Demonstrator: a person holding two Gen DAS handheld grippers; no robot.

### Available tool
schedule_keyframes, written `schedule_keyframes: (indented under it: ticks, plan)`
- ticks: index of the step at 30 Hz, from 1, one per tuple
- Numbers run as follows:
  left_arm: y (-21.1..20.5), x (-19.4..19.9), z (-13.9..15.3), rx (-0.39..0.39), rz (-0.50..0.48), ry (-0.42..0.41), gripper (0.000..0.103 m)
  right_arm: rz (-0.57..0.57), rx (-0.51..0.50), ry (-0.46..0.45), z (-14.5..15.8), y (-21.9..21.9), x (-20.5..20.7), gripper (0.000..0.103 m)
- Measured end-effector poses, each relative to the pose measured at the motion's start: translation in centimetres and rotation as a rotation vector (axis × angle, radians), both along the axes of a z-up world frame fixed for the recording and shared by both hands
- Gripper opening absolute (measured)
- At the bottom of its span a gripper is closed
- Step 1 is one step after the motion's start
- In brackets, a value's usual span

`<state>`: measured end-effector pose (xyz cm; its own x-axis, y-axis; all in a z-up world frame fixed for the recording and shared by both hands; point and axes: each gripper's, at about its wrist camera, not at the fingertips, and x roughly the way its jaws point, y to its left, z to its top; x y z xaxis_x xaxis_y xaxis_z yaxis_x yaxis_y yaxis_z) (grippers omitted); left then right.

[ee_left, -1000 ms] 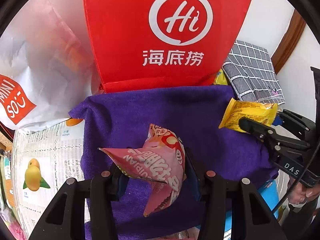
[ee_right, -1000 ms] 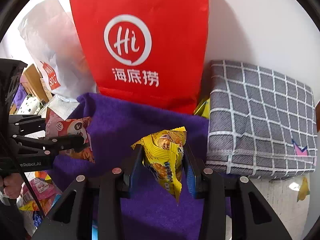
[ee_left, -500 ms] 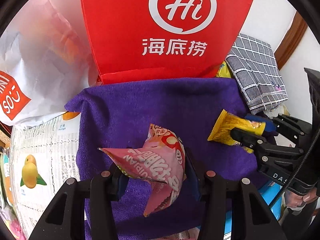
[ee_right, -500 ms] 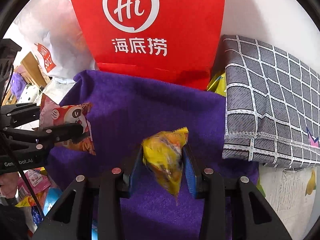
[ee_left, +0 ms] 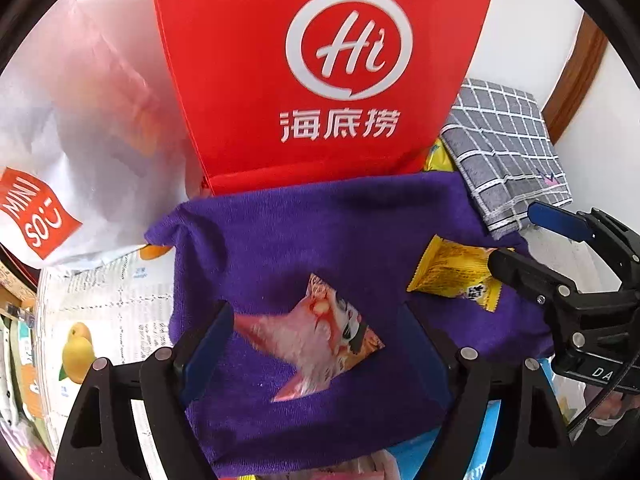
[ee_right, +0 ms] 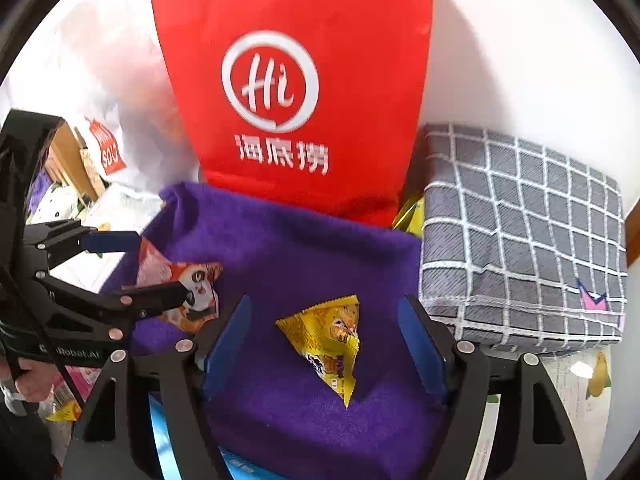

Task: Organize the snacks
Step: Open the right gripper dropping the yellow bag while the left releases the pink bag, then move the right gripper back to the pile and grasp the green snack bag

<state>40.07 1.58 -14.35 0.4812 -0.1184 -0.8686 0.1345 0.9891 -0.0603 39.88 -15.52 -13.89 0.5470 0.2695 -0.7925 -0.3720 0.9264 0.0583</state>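
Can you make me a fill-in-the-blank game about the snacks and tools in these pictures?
1. The pink snack packet lies on the ______ towel.
2. The yellow snack packet sits between the fingers of the ______ tool.
3. Both tools, including the left tool, are ______, gripping nothing.
4. Behind the towel stands a ______ paper bag with a white "Hi" logo.

Missing words: purple; right; open; red
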Motion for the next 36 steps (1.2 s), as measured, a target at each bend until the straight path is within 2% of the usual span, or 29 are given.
schedule_keyframes:
  ticks: [8, 11, 14, 19, 25, 29, 33, 36]
  plan:
    - [0.8, -1.2, 2.5, -0.028, 0.009, -0.046, 0.084, -0.072, 0.006, -0.058, 2.3, 0.3, -1.5, 0.080]
    - [0.9, -1.8, 3.4, -0.046, 0.002, -0.055, 0.089, -0.115, 0.023, -0.070, 3.0, -0.3, -2.5, 0.085]
    - [0.7, -2.6, 4.5, -0.051, -0.008, -0.075, 0.089, -0.132, 0.047, -0.071, 3.6, -1.0, -3.8, 0.085]
    - [0.2, -3.8, 6.1, -0.048, -0.034, -0.106, 0.089, -0.153, 0.029, -0.104, 4.7, -1.8, -6.5, 0.085]
    - [0.2, -5.1, 7.8, -0.045, -0.048, -0.139, 0.089, -0.183, 0.029, -0.084, 4.9, -2.8, -9.6, 0.085]
    - [0.0, -5.6, 8.5, -0.057, -0.058, -0.140, 0.089, -0.243, 0.056, -0.055, 4.4, -3.8, -11.8, 0.079]
    - [0.0, -6.4, 9.4, -0.068, -0.071, -0.155, 0.089, -0.256, 0.127, 0.006, 3.5, -4.4, -13.7, 0.071]
    - [0.2, -7.0, 10.2, -0.078, -0.076, -0.167, 0.089, -0.266, 0.135, 0.019, 2.9, -4.1, -14.9, 0.067]
